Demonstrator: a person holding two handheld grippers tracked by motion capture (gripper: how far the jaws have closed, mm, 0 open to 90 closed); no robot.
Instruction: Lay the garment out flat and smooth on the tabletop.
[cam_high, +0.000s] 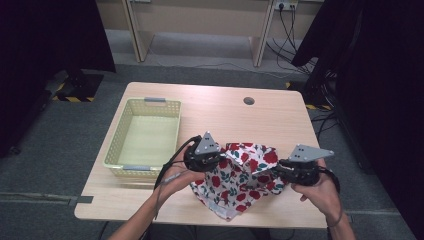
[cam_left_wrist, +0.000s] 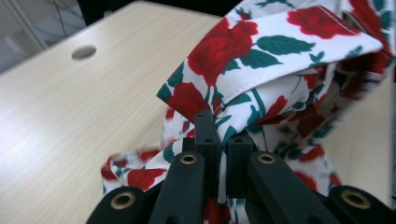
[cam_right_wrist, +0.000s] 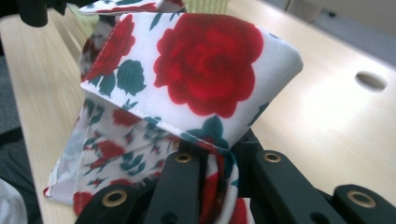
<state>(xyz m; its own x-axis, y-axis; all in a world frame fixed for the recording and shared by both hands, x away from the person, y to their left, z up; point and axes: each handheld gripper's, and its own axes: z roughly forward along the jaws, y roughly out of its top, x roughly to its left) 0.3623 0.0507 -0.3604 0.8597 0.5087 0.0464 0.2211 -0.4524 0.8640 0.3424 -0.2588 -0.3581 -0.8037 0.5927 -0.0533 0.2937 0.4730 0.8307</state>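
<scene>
Here, going from left to right, a pale yellow perforated plastic basket (cam_high: 144, 136) is sitting empty on the left half of the light wood-grain desk (cam_high: 215, 107), its lattice walls rigid and its grey handles at the near and far ends. Just beside it, the left gripper (cam_high: 216, 159) is pinching a hemmed edge of the white cotton-like cloth printed with red roses and dark green leaves (cam_high: 242, 177), its black jaws pressed together on the fabric (cam_left_wrist: 261, 70). The cloth is hanging between the two hands over the near middle of the desk, its lower folds trailing onto the wood. It is looking thin, light and quite limp, sagging and creasing wherever nothing is holding it, so it will probably drape and swing rather than keep any shape. The stitched hems and corners are likely the surest places to grip, since the doubled fabric is giving the pads more to bite. On the right, the right gripper (cam_high: 281, 169) is clamping a folded corner (cam_right_wrist: 205, 70), jaws closed on it. Beyond, a round cable hole (cam_high: 248, 100) is piercing the smooth desk top.
</scene>
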